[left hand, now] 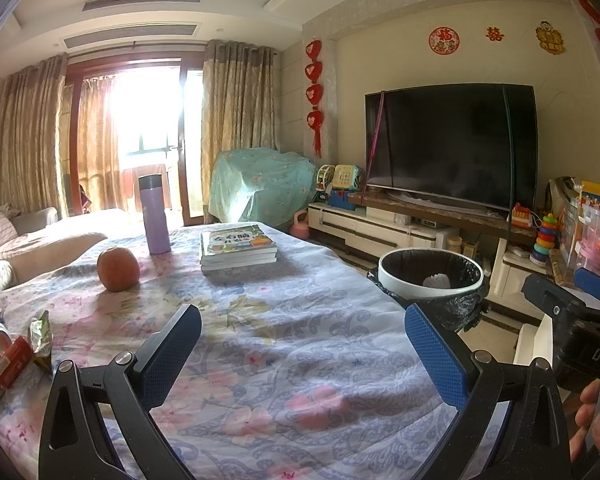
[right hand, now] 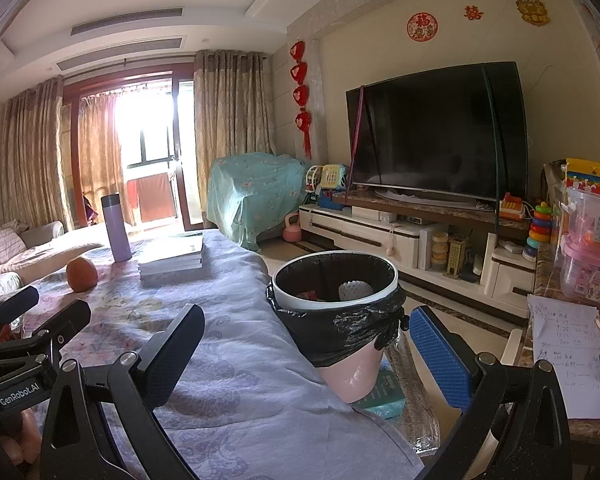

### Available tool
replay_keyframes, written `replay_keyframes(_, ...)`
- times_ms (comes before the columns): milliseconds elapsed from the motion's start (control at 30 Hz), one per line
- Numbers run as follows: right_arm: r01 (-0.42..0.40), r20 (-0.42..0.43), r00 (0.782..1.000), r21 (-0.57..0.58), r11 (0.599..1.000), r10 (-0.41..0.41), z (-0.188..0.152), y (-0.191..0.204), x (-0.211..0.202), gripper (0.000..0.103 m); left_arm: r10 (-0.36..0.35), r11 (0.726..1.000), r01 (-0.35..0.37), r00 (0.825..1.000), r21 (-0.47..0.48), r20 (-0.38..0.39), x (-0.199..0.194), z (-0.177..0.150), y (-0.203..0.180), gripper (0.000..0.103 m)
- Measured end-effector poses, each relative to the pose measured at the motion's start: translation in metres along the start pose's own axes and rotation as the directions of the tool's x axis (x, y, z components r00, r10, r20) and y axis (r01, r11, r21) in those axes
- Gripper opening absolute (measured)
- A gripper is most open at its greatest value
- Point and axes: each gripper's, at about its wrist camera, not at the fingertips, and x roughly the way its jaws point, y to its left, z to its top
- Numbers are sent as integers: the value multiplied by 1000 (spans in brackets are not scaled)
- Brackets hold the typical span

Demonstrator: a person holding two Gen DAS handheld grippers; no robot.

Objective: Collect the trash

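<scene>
A pile of snack wrappers (left hand: 12, 350), red, white and green, lies at the left edge of the table's floral cloth (left hand: 284, 344). A pink bin with a black liner (right hand: 336, 304) stands beside the table's right edge, with a white foam net and a red scrap inside; it also shows in the left wrist view (left hand: 432, 276). My left gripper (left hand: 304, 344) is open and empty above the cloth, right of the wrappers. My right gripper (right hand: 308, 344) is open and empty, hovering in front of the bin at the table's right edge.
On the table stand an orange (left hand: 118, 269), a purple flask (left hand: 154, 216) and a stack of books (left hand: 238, 248). A TV (right hand: 436, 136) on a low cabinet with toys lines the right wall. A side counter (right hand: 556, 292) with paper and plastic boxes sits at the right.
</scene>
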Motion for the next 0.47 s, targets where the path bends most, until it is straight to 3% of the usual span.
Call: replay_keyframes(467,-49,-43,998,7,999,49,0,8,12,103,3,999,-5,999,-36,-50,9,-1,13,102)
